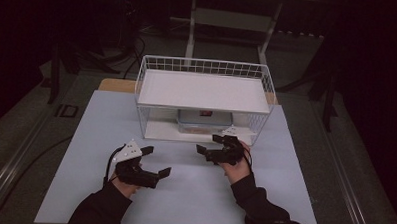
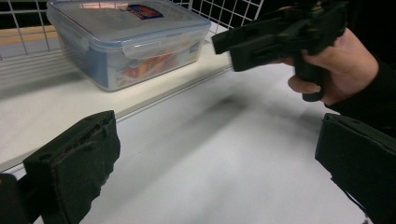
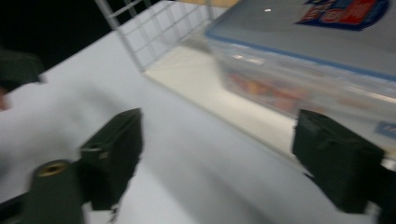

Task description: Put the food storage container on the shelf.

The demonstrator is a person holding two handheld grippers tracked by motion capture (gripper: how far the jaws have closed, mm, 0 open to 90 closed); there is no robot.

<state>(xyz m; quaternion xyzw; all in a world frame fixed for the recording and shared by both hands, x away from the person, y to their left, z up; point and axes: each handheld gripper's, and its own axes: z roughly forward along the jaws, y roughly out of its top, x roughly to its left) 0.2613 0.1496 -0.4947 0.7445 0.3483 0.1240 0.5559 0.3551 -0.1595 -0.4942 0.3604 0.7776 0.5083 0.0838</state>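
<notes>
A clear plastic box (image 1: 204,120) with a clip-on lid sits on the lower shelf of a white wire rack (image 1: 205,67) at the table's far edge. The right gripper (image 1: 213,145), jaws wide and empty, hovers just before the shelf's open front. The left gripper (image 1: 153,161) waits open over bare table nearby.

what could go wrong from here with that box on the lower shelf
The plastic box sits under the upper shelf of the wire rack, so a hand reaching in may knock the wire frame. The right gripper is open just outside the rack, nothing between its fingers; a shallow grip on the smooth lid could slip. The left gripper is open too and close by, so they might collide.
</notes>
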